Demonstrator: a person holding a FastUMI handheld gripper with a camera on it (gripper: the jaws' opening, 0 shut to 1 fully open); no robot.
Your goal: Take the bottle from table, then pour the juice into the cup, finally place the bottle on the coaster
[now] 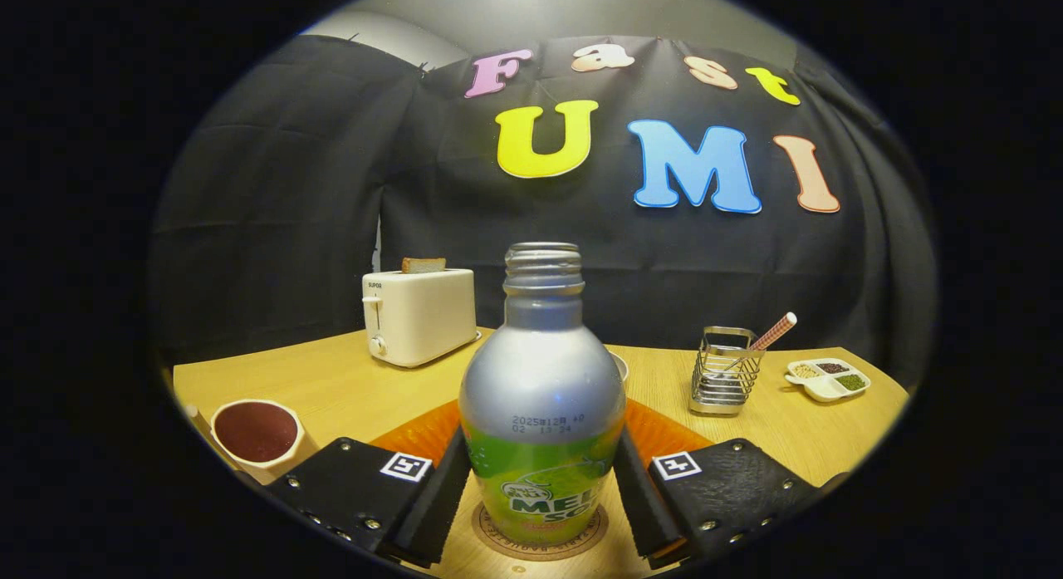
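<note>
A silver bottle [541,380] with a green label and no cap stands upright on a round brown coaster [540,539]. My gripper [540,450] is around the bottle's lower body, with one finger touching each side, shut on it. A white cup [256,434] holding dark red juice stands to the left of the left finger [440,488], near the table's front edge. The bottle's base rests inside the coaster's ring.
An orange mat [664,434] lies just behind the bottle, and a pale rim [620,365] peeks out at the bottle's right. Farther back on the wooden table [332,380] are a cream toaster [418,315] with bread, a wire holder [724,370] with a straw, and a divided dish [828,378].
</note>
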